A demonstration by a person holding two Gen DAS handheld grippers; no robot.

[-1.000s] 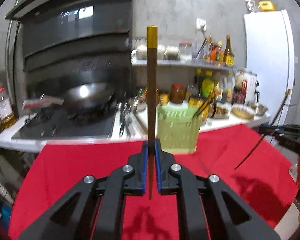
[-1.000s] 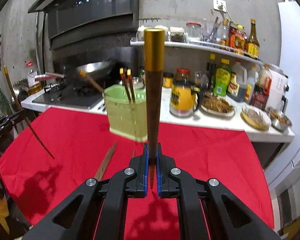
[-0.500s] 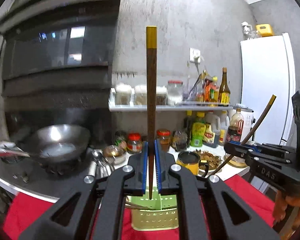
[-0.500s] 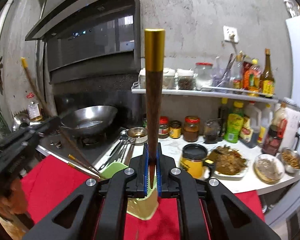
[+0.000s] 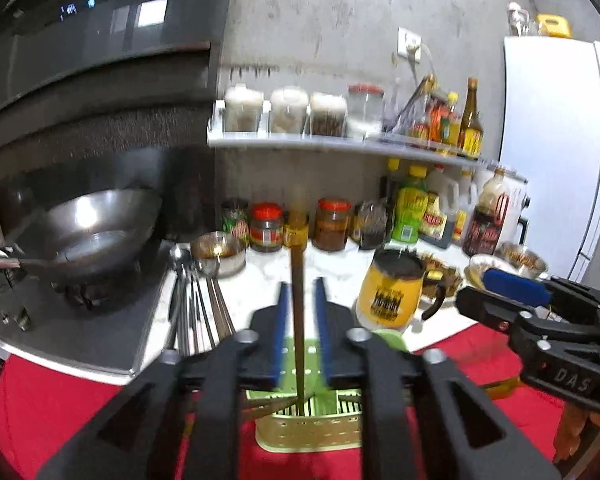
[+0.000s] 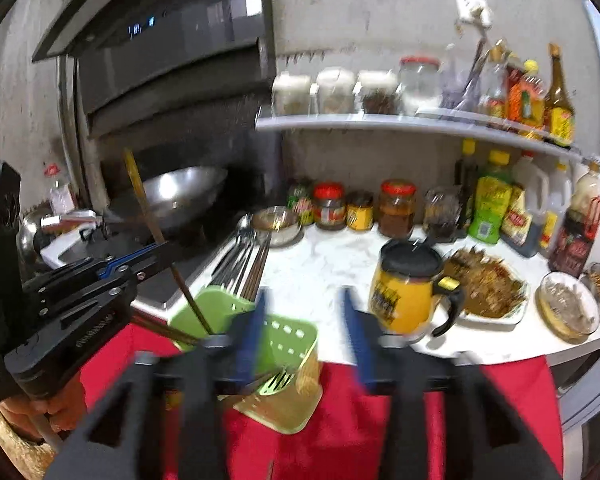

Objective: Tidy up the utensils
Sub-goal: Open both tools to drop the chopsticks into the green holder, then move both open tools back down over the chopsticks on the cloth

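Note:
A green slotted utensil holder [image 5: 312, 416] [image 6: 260, 344] stands on the red cloth at the counter's edge. My left gripper [image 5: 300, 320] is open right above it; a brown chopstick with a gold end [image 5: 299, 312] stands loose between the jaws, its tip down in the holder. The same chopstick [image 6: 160, 236] shows in the right wrist view, leaning out of the holder beside the left gripper [image 6: 112, 268]. My right gripper [image 6: 304, 336] is open and empty just above the holder, and also shows in the left wrist view [image 5: 512, 292]. Other chopsticks lie inside the holder.
Red cloth [image 6: 460, 400] covers the table. Behind it a white counter [image 6: 324, 256] holds a yellow mug [image 6: 408, 284], jars, bottles, food dishes and metal utensils [image 5: 196, 304]. A wok [image 5: 80, 232] sits on the stove at left. A fridge [image 5: 556, 152] stands at right.
Both grippers came down over the holder and opened. The right chopstick has dropped out of its jaws; the left chopstick has slid down into the holder.

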